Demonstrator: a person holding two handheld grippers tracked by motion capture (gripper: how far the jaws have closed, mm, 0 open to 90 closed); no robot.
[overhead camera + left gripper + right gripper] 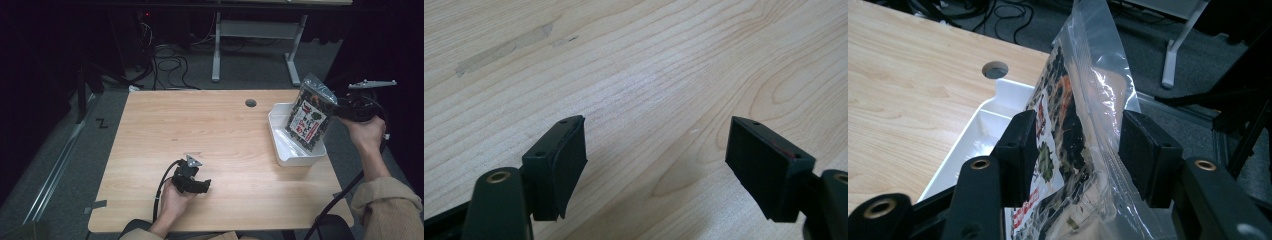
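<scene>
A: What could go wrong here?

B: The bag (308, 117) stands tilted in the tray (278, 141), its base on the tray floor, its top leaning toward the right gripper (1075, 150). The jaws stand apart around it; the left pad seems to brush the print, the right one looks clear, so nothing grips it. It could flop over the tray's rim at 3 o'clock, or snag on a pad as the hand backs off.

A: And the bag against the gripper?

B: Right between the jaws, rising toward 12 o'clock in the right gripper view.

A: The left gripper (192, 182)?

B: Released, idle near 6 o'clock on the table (210, 130).
</scene>
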